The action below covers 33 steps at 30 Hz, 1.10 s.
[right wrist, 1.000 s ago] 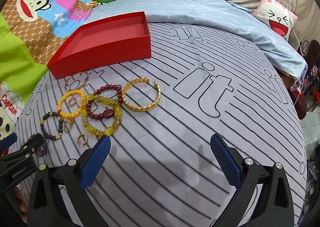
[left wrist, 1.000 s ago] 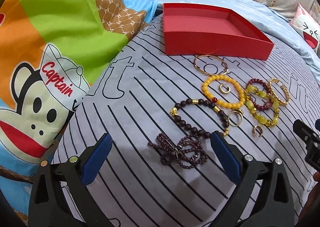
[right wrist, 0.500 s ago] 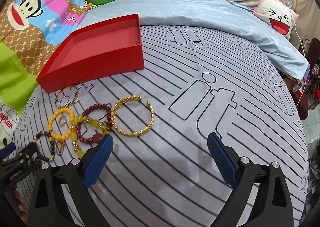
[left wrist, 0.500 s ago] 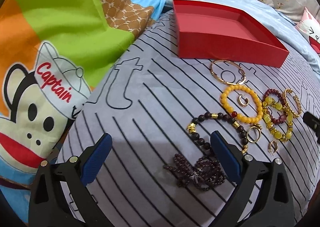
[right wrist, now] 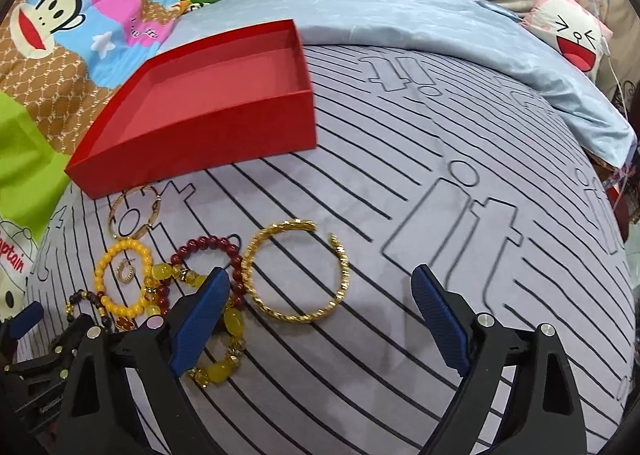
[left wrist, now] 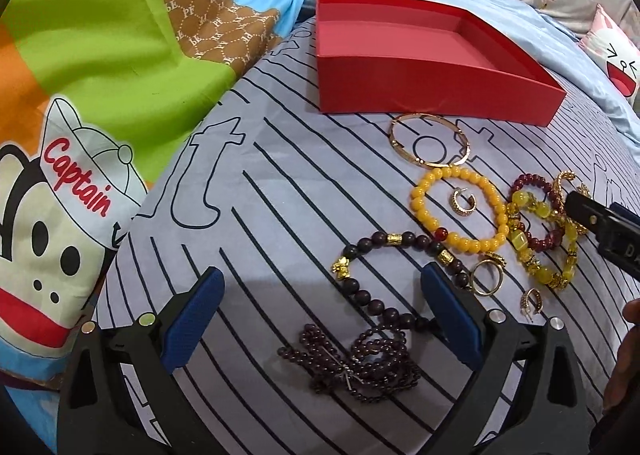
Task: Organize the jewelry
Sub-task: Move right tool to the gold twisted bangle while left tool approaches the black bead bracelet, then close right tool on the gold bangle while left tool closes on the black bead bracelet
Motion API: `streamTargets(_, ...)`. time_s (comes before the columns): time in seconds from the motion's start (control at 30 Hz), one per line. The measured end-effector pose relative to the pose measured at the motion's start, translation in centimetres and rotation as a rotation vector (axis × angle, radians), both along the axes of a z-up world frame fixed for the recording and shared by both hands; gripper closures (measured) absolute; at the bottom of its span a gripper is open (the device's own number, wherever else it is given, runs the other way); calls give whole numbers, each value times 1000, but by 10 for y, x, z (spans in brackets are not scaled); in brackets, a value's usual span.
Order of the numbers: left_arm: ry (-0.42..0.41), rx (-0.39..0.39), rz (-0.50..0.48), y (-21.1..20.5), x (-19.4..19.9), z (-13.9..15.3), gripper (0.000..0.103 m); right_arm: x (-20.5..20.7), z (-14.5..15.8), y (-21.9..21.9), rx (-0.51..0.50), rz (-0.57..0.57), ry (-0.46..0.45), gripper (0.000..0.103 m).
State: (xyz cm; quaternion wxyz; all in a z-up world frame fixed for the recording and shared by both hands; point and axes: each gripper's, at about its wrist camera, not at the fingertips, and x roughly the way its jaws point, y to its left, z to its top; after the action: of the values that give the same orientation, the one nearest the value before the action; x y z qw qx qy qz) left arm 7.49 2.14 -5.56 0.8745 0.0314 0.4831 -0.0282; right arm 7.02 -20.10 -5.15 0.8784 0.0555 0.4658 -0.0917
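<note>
Both grippers have drifted lower over the striped bed sheet (right wrist: 400, 175) since a second ago, so the jewelry looks larger. The left gripper (left wrist: 320, 319) stands spread wide, with the dark purple bead strand (left wrist: 360, 367) and part of the brown bead bracelet (left wrist: 384, 279) lying between its fingers, untouched. The right gripper (right wrist: 320, 319) has slid leftward until the gold twisted bangle (right wrist: 296, 271) lies between its jaws, which are closing but not yet pressing it; the empty red box (right wrist: 208, 95) sits beyond.
</note>
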Motion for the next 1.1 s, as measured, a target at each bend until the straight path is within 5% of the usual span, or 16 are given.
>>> streamTargets(0.27,4,-7,-8,-1,0,-1,9,1,-2,-7,10,2,-3,48)
streamTargets(0.7,0,-22,-8,2,0,-3,9,-2,-4,-5,-41,9,-15,48)
streamTargets(1.1,-5,-80,-66,-1,1,4,36,-15,8,-10,-1,-7,-30,48)
